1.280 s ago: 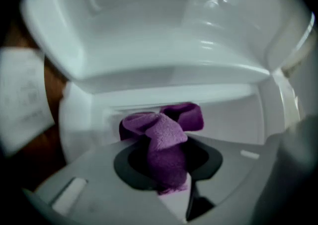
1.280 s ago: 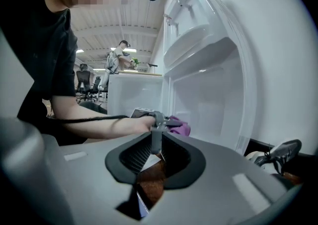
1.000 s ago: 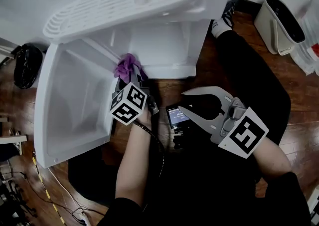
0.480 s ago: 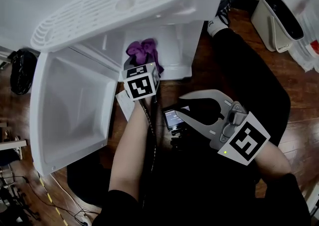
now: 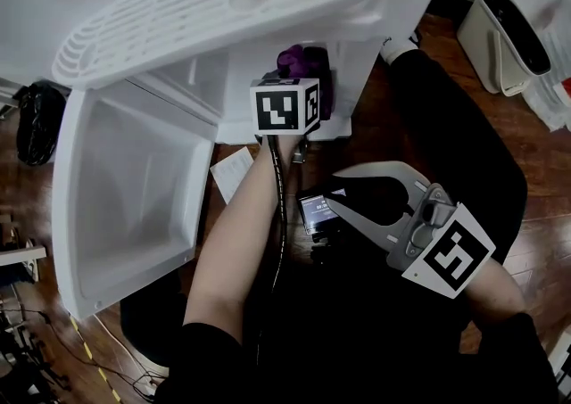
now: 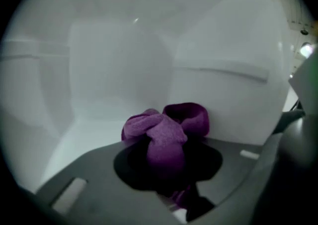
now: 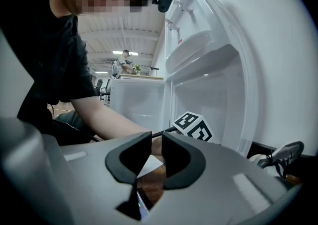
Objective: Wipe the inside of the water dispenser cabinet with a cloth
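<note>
The white water dispenser cabinet (image 5: 239,122) stands open, its door (image 5: 134,188) swung out to the left. My left gripper (image 5: 300,81) reaches into the opening at its right side, marker cube on top. It is shut on a bunched purple cloth (image 5: 302,61). In the left gripper view the cloth (image 6: 166,129) bulges out of the left gripper (image 6: 166,155), close to the white inner wall (image 6: 218,100). My right gripper (image 5: 328,190) hangs outside, over the person's lap. In the right gripper view the right gripper (image 7: 157,144) shows a narrow slit between its jaws, with nothing in it.
A white slotted drip grille (image 5: 214,1) overhangs the opening. On the wood floor lie a sheet of paper (image 5: 234,170) and a small device with a lit screen (image 5: 314,211). A beige bin (image 5: 504,41) stands at the right, a black bag (image 5: 36,117) at the left.
My left gripper has carried the cloth from the door side of the opening to the right and deeper into the cabinet, rolling as it went. The right gripper has kept still.
</note>
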